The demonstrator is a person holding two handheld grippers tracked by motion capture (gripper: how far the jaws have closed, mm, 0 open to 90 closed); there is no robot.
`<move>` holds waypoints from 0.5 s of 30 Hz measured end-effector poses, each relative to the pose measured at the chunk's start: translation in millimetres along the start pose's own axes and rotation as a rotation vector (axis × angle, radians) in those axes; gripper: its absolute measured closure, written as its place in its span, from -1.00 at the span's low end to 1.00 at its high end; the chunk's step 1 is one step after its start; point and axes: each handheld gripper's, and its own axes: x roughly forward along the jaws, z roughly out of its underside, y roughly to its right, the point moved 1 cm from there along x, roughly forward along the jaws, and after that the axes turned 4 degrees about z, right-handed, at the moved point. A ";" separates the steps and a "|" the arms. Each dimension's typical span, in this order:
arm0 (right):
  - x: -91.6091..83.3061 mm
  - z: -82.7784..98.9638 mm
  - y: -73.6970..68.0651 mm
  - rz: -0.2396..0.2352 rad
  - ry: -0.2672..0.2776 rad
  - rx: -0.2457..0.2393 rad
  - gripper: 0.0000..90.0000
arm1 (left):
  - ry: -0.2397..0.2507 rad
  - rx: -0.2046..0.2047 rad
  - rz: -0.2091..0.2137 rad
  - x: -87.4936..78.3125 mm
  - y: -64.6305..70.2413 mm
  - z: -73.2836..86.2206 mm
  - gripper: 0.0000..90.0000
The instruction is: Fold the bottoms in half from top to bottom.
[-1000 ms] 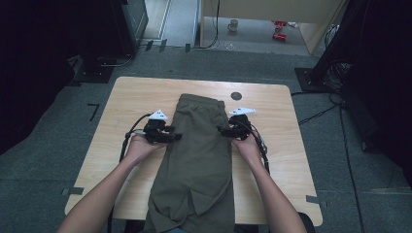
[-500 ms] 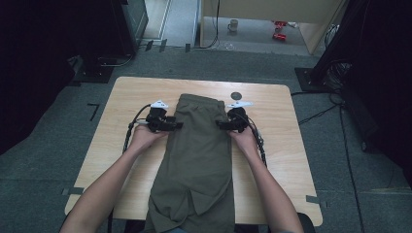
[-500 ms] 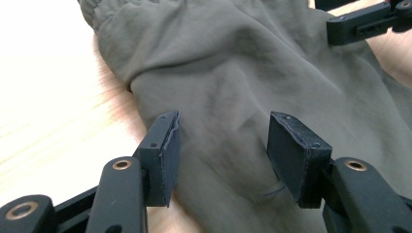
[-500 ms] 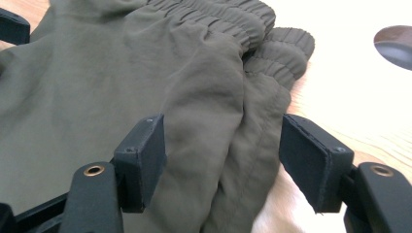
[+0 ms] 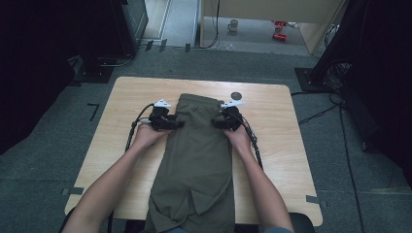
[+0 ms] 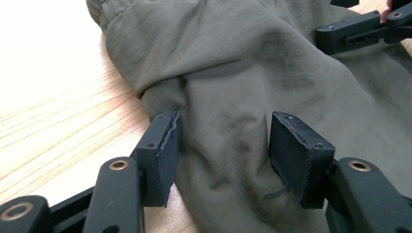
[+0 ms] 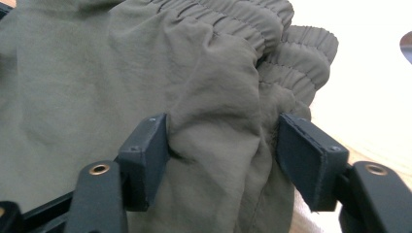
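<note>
Trousers (image 5: 197,160), olive green w/ an elastic gathered waistband at the far end, lie lengthwise down the middle of the wooden table (image 5: 121,145), legs running toward the person and hanging over the near edge. Bare wood is open to both sides of the cloth, more on the far-left and right parts of the top; waistband stops short of the far edge, w/ a small dark round mark (image 5: 236,95) on the wood just beyond its right corner. Left gripper (image 5: 176,124) sits at the garment's left edge just below the waistband, right gripper (image 5: 217,123) at the right edge opposite, each held in a hand (image 5: 148,135) w/ a cable trailing back over the table. In the left gripper view the jaws are spread wide, fabric between the pads (image 6: 163,150) but not pinched, wood showing to one side. In the right gripper view the jaws are likewise wide apart, a bunched fold near the waistband bulging between them; pads look to be touching the cloth, though it's hard to be sure of pressure. Fabric is thin, matte, softly creased. No brand, label or readable writing is visible on it. Floor around the table is grey carpet (image 5: 58,160); a mug (image 5: 233,24) and red objects (image 5: 279,30) sit well beyond the far edge.
</note>
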 end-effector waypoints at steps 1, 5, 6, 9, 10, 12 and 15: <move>1.2 0.2 -1.2 0.011 0.008 -0.011 -0.16 | 0.001 0.007 -0.005 1.2 0.3 0.4 0.01; 3.3 1.4 -2.7 0.022 0.033 -0.031 -0.09 | 0.007 0.015 -0.016 2.8 1.0 0.4 0.05; 3.4 1.4 -2.6 0.023 0.033 -0.030 -0.07 | 0.010 0.020 -0.021 3.3 1.6 0.6 0.07; 3.2 1.4 -3.5 0.019 0.036 -0.031 0.04 | 0.015 0.023 -0.026 4.3 2.5 0.8 0.16; 3.1 1.4 -3.8 0.018 0.036 -0.032 0.07 | 0.017 0.022 -0.026 4.7 3.0 0.9 0.19; 2.9 1.4 -4.0 0.016 0.038 -0.032 0.15 | 0.019 0.024 -0.024 5.3 3.9 1.3 0.28; 2.6 1.5 -4.2 0.013 0.040 -0.029 0.26 | 0.018 0.026 -0.018 5.4 5.2 2.0 0.37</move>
